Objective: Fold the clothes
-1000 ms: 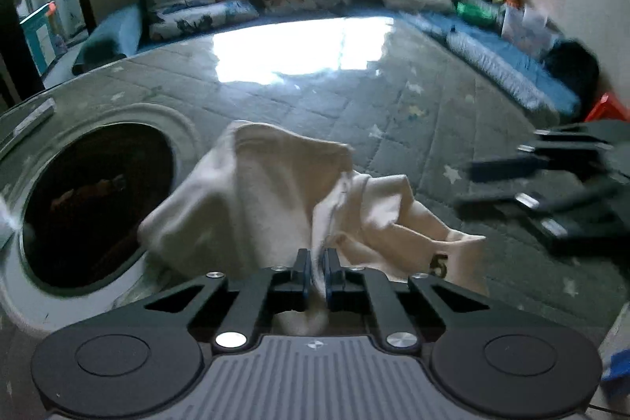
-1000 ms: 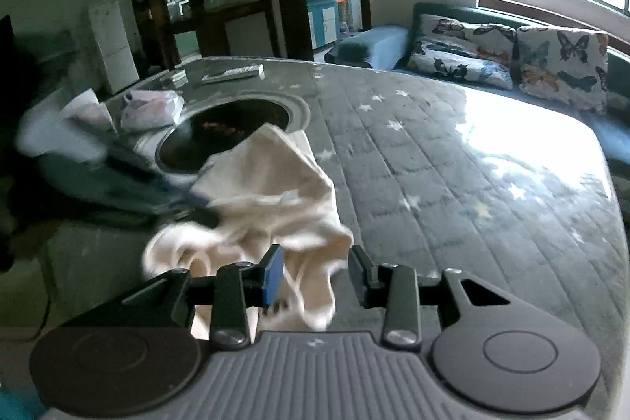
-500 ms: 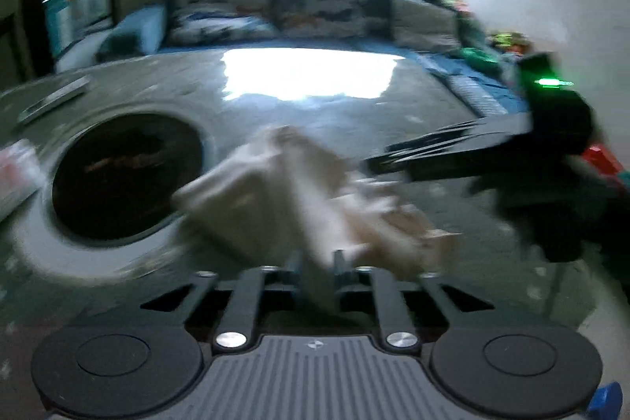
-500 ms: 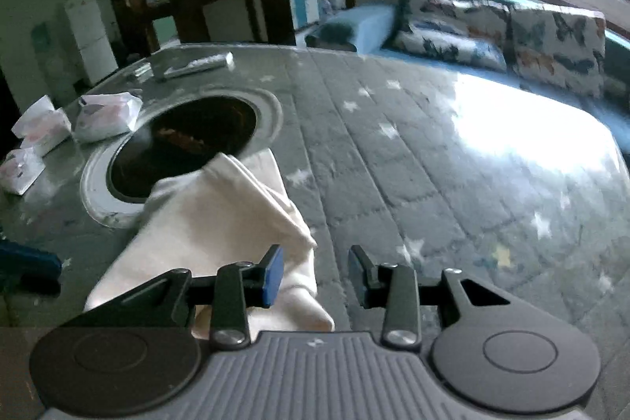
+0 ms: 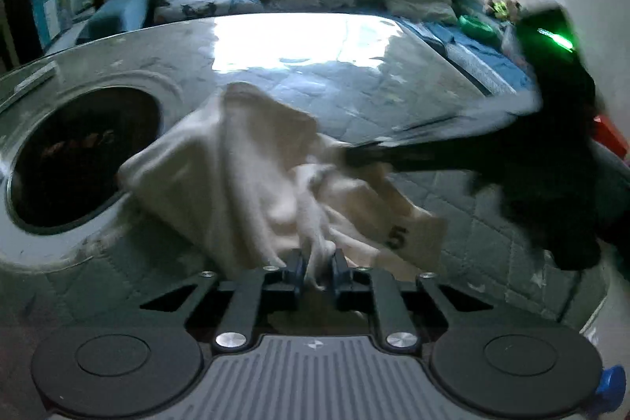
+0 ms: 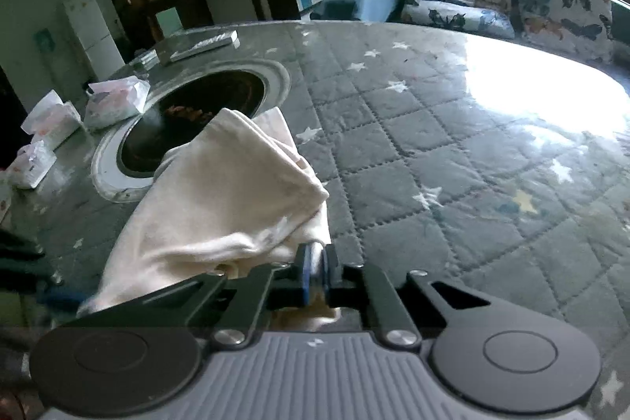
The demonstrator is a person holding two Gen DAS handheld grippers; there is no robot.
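A cream garment (image 5: 252,176) with a dark number 5 near one edge lies bunched on a grey quilted star-pattern table cover (image 5: 472,235). My left gripper (image 5: 317,264) is shut on a fold of the garment at its near edge. My right gripper (image 6: 317,272) is shut on another edge of the same garment (image 6: 220,199). In the left wrist view the right gripper (image 5: 354,156) appears as a dark blurred shape reaching in from the right and touching the cloth.
A round dark opening with a pale rim (image 6: 193,113) is set in the table behind the garment. Tissue packs (image 6: 114,101) and a flat remote-like item (image 6: 204,44) lie at the far left. Butterfly cushions (image 6: 508,2) line a sofa behind the table.
My right gripper has closed from open onto the garment's edge. My left gripper has kept its hold, and the cloth has shifted and bunched between the two.
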